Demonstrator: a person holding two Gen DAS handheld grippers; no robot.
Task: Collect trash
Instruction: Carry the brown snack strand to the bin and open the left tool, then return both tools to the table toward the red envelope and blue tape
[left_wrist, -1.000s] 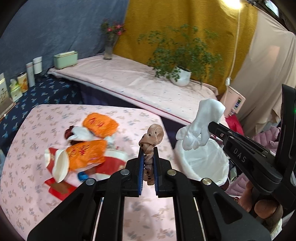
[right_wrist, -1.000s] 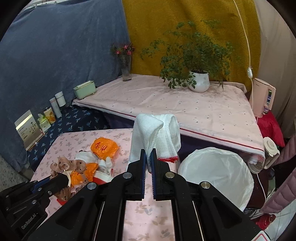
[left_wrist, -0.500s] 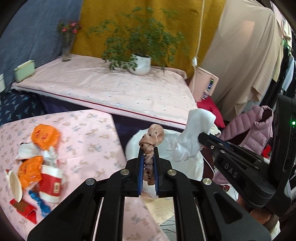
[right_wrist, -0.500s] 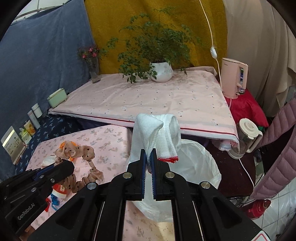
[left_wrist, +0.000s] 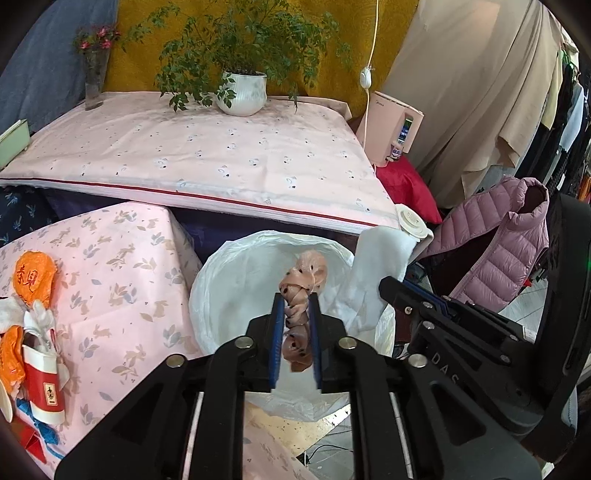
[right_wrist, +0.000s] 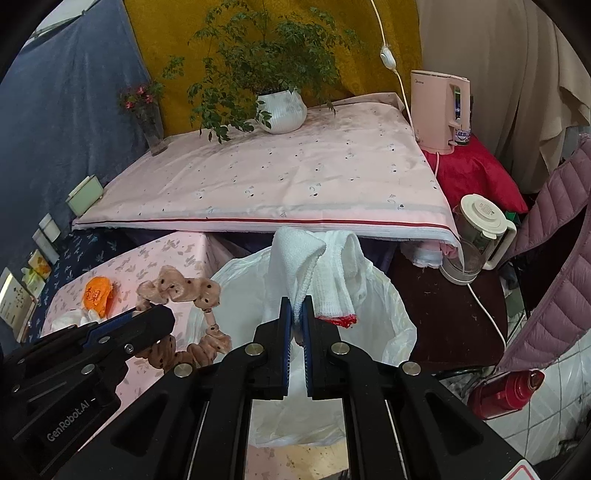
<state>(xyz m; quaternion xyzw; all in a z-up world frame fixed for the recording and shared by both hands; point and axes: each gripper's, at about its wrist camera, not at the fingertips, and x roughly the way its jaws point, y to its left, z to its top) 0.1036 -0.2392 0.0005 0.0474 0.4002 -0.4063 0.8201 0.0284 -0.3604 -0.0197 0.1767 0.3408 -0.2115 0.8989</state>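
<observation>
My left gripper (left_wrist: 296, 306) is shut on a pink dotted scrunchie (left_wrist: 301, 288) and holds it over the open white trash bag (left_wrist: 236, 280). The scrunchie also shows in the right wrist view (right_wrist: 177, 291). My right gripper (right_wrist: 296, 314) is shut on a white cloth with a red edge (right_wrist: 314, 269), also above the trash bag (right_wrist: 388, 314). The cloth shows in the left wrist view (left_wrist: 376, 266). Orange wrappers (left_wrist: 33, 277), a red paper cup (left_wrist: 42, 384) and white tissue lie on the pink table (left_wrist: 122, 266).
A long pink-covered table (left_wrist: 207, 155) with a potted plant (left_wrist: 243, 92) and a vase stands behind. A pink kettle (right_wrist: 439, 110), a blender jug (right_wrist: 476, 236), a purple jacket (left_wrist: 498, 240) and a red flask (right_wrist: 506, 387) stand at the right.
Both grippers have swung right from the pink table to above the trash bag, still holding the scrunchie and the cloth. The table trash now lies at the far left.
</observation>
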